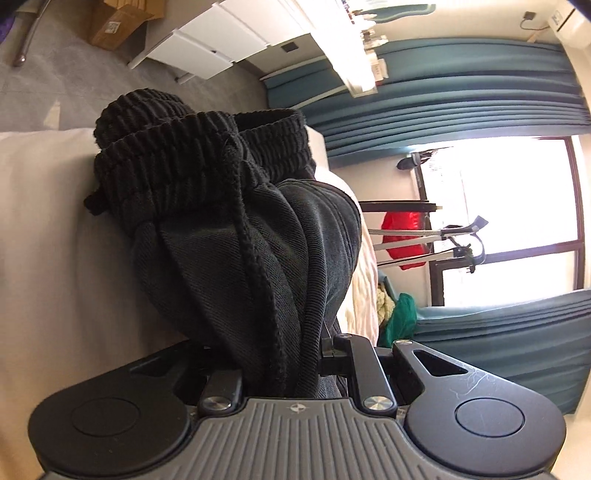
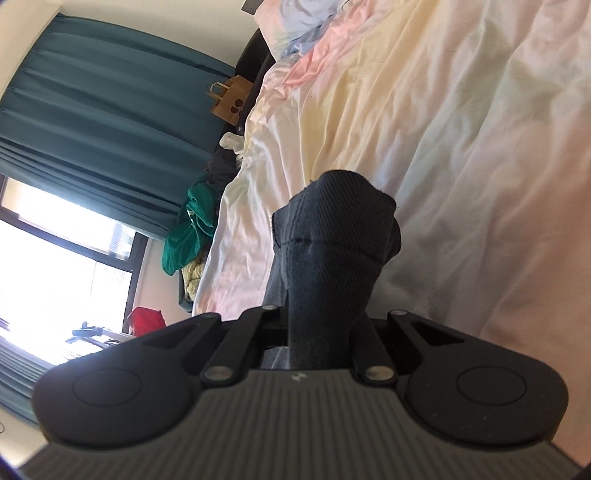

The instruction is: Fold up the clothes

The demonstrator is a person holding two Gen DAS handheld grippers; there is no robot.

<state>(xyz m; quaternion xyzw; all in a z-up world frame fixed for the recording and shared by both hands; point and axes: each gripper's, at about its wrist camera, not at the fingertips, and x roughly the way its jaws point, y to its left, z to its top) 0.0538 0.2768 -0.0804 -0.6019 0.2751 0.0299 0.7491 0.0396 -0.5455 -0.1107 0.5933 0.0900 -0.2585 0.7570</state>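
A dark grey pair of sweatpants with a ribbed black waistband (image 1: pixel 192 147) and a drawstring (image 1: pixel 255 266) fills the left wrist view. My left gripper (image 1: pixel 291 365) is shut on the bunched fabric below the waistband, and the cloth hides the fingertips. In the right wrist view, my right gripper (image 2: pixel 321 332) is shut on a hemmed dark grey end of the garment (image 2: pixel 332 236), which sticks out past the jaws above the pastel bed sheet (image 2: pixel 461 147).
The bed edge (image 1: pixel 55 221) lies at the left. Teal curtains (image 1: pixel 461 92), a bright window (image 1: pixel 517 214), white drawers (image 1: pixel 221 40) and a cardboard box (image 1: pixel 118 22) surround it. A green cloth pile (image 2: pixel 188 229) and paper bag (image 2: pixel 229 99) sit beside the bed.
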